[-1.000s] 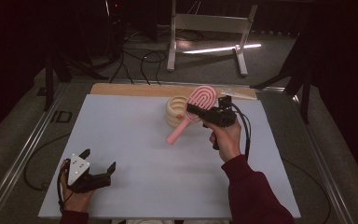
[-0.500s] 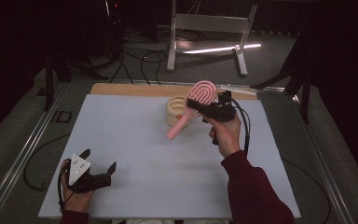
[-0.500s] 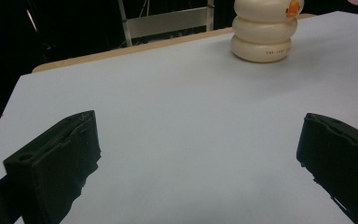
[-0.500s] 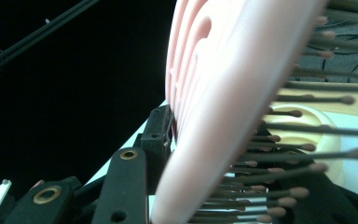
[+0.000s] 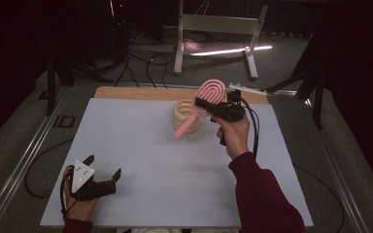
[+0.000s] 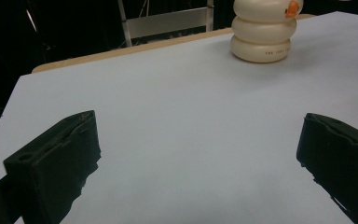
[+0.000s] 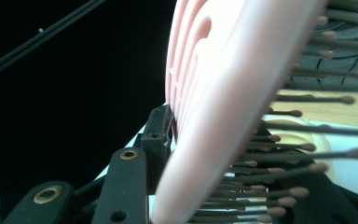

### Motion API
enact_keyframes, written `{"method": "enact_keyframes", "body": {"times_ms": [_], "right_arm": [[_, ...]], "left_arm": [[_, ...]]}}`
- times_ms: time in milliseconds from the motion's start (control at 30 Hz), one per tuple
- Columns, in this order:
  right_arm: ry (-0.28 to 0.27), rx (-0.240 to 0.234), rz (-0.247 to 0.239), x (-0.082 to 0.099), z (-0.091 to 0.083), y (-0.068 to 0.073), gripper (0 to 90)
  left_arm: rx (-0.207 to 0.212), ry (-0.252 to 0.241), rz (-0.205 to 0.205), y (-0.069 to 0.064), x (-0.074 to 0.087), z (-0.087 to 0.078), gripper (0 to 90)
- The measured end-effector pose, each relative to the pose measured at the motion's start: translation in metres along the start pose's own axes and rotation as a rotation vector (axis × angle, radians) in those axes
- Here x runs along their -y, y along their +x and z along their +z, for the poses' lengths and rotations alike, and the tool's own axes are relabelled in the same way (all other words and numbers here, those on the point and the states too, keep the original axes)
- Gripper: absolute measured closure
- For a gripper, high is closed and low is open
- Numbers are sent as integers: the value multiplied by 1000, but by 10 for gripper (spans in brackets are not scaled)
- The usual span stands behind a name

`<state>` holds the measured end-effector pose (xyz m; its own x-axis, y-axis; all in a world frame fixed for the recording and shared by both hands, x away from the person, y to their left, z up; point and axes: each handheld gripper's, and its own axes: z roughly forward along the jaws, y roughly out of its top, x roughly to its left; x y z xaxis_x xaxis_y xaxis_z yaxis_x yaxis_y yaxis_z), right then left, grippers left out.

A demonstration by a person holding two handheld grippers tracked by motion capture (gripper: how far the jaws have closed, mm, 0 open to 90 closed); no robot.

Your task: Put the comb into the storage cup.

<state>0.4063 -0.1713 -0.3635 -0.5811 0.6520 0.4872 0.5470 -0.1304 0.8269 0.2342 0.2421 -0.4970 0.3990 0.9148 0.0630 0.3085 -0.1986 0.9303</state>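
A pink hairbrush hangs tilted above the back middle of the table, its handle sloping down to the left in front of a cream ribbed holder. My right gripper is shut on the brush at its head. In the right gripper view the brush looms close, its dark bristles pointing right, with the right gripper clamped around it. My left gripper rests open near the table's front left corner. In the left gripper view the left gripper holds nothing and faces the holder far off.
A pale blue mat covers the table, with a wooden board edge at the back. A metal stand and cables lie on the floor beyond. Cables trail from both grippers.
The right gripper has lifted the hairbrush slightly, so its handle end sits a little higher by the holder. The left gripper has stayed put.
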Motion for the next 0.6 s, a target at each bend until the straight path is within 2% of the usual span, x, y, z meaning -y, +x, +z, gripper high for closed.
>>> {"method": "enact_keyframes", "body": {"times_ms": [600], "right_arm": [[-42,34,13,-11,5,-10,620]], "left_arm": [[0,1,0,0,0,0,2]]}}
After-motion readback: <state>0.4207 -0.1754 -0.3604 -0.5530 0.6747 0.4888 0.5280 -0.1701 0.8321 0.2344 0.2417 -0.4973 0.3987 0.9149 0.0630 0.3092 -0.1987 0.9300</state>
